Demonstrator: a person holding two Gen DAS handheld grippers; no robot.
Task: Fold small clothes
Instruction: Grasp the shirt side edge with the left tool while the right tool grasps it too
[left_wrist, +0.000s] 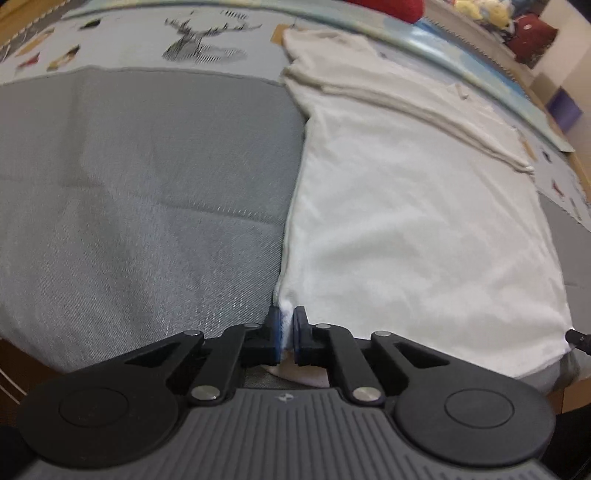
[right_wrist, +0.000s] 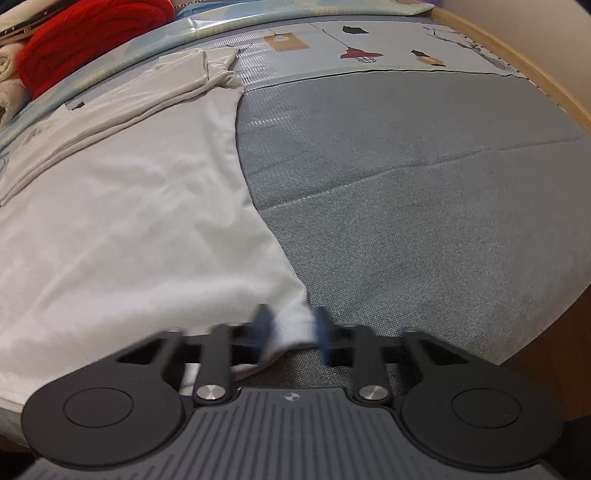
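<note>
A white garment (left_wrist: 406, 221) lies flat on a grey cloth (left_wrist: 147, 203), its far part folded over into a band (left_wrist: 406, 110). My left gripper (left_wrist: 287, 325) is shut on the garment's near left corner, and white fabric shows between the blue pads. In the right wrist view the same garment (right_wrist: 129, 221) fills the left side. My right gripper (right_wrist: 291, 328) is blurred, and the near right corner fills the gap between its pads. A dark tip of the right gripper (left_wrist: 578, 338) shows at the garment's right corner in the left wrist view.
The grey cloth (right_wrist: 406, 221) covers a printed sheet (left_wrist: 203, 40) with a deer drawing. A red knitted item (right_wrist: 92, 33) and pale towels (right_wrist: 7, 74) lie beyond the garment. A wooden edge (right_wrist: 517, 59) runs along the right. Plush toys (left_wrist: 480, 11) sit far back.
</note>
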